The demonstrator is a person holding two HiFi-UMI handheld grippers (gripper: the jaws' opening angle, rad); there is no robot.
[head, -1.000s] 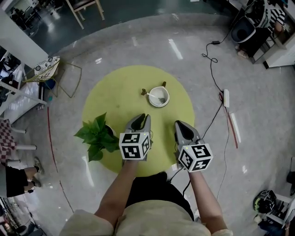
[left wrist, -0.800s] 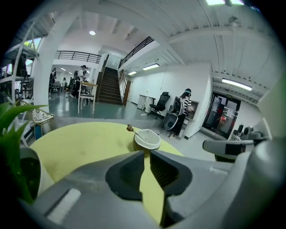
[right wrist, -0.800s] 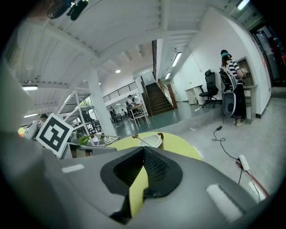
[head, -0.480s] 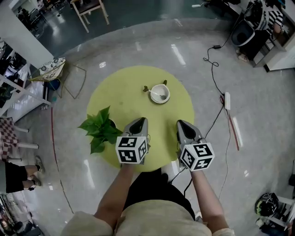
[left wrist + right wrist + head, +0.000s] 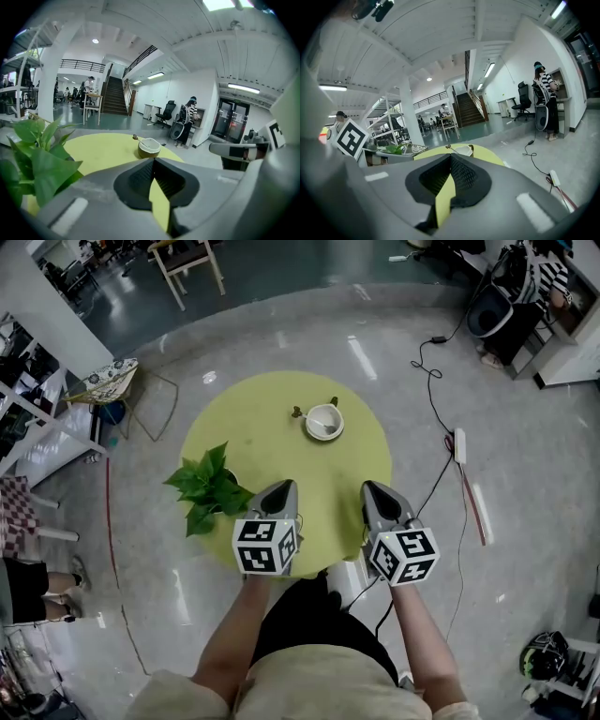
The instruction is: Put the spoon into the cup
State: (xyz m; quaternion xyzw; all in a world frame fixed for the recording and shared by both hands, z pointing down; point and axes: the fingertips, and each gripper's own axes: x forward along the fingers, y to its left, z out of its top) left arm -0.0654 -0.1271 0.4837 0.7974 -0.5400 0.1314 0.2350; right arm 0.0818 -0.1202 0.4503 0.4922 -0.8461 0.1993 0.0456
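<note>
A white cup (image 5: pixel 324 422) stands at the far side of the round yellow-green table (image 5: pixel 272 432). The spoon (image 5: pixel 319 424) rests in the cup, and its handle (image 5: pixel 135 138) sticks out over the rim to the left. Both grippers hover over the table's near edge, well short of the cup. My left gripper (image 5: pixel 285 486) has just been closing and is now shut, its pads (image 5: pixel 140 174) together with nothing between them. My right gripper (image 5: pixel 371 487) is shut and empty too. The cup (image 5: pixel 462 150) shows small and far off beyond the right jaws.
A potted green plant (image 5: pixel 208 486) stands on the table's left side, close beside the left gripper. A black cable and a power strip (image 5: pixel 459 441) lie on the floor to the right. A wooden chair (image 5: pixel 187 259) stands beyond the table, and a wire stand (image 5: pixel 105 381) is at the left.
Both grippers have drawn back from the cup toward the table's near edge and risen a little. The left jaws have closed. The spoon stays in the cup.
</note>
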